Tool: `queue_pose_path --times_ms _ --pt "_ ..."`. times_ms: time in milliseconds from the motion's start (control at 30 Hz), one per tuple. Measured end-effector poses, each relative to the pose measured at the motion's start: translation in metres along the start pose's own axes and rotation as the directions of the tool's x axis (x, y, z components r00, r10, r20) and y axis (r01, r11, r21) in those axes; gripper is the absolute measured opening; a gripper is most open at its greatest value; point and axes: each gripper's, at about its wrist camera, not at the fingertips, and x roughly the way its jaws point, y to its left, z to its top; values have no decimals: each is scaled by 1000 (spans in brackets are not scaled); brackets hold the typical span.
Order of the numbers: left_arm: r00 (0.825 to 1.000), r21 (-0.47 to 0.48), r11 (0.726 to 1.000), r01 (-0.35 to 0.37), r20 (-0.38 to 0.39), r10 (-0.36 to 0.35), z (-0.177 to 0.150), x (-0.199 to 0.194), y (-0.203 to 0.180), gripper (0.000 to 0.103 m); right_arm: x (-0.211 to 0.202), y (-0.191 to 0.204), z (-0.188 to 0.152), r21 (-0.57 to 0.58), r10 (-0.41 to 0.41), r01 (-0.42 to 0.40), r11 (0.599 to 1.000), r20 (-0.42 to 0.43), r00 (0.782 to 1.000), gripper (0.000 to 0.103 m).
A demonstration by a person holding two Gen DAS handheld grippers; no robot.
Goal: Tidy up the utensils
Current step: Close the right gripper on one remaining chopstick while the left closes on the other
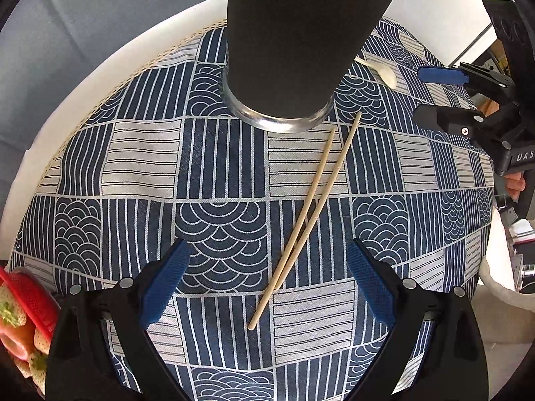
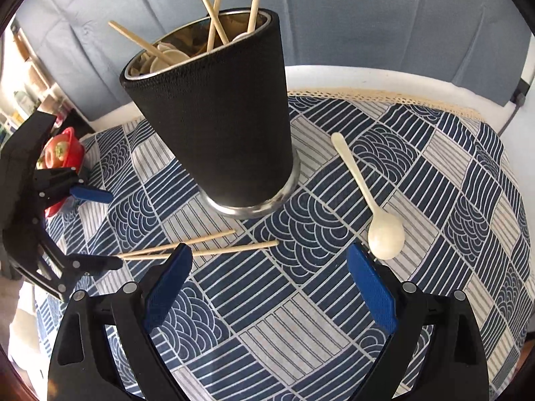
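A black utensil cup (image 2: 217, 117) with a metal base stands on the blue patterned cloth (image 2: 301, 300); several chopsticks and pale spoons stick out of it. The cup also shows in the left wrist view (image 1: 294, 43). Two wooden chopsticks (image 1: 311, 207) lie crossed on the cloth just in front of my open left gripper (image 1: 267, 284); in the right wrist view the chopsticks (image 2: 200, 247) lie left of centre. A pale spoon (image 2: 374, 207) lies right of the cup, just beyond my open, empty right gripper (image 2: 271, 284). The spoon's bowl (image 1: 388, 73) peeks out behind the cup.
A red bowl of toy food (image 2: 63, 153) sits at the cloth's left edge, also in the left wrist view (image 1: 23, 317). The cloth covers a round white table (image 1: 100, 67). A grey curtain hangs behind. The right gripper shows in the left view (image 1: 468, 100).
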Motion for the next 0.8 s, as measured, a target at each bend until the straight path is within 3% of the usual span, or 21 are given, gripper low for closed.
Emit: queue_pose_path --times_ms 500,633,733,800 --pt "999 -4 999 43 1 -43 15 31 12 94 35 13 -10 74 -46 54 996 -104 993 89" --pt "1000 46 999 13 4 -13 22 38 4 97 45 10 -10 127 -56 74 989 -136 989 89" --pt "997 121 989 -82 5 81 27 45 -5 98 50 10 -11 159 -59 82 984 -143 988 89" --pt "997 116 990 -76 20 74 28 45 -4 97 53 11 -12 170 -59 84 982 -147 987 89"
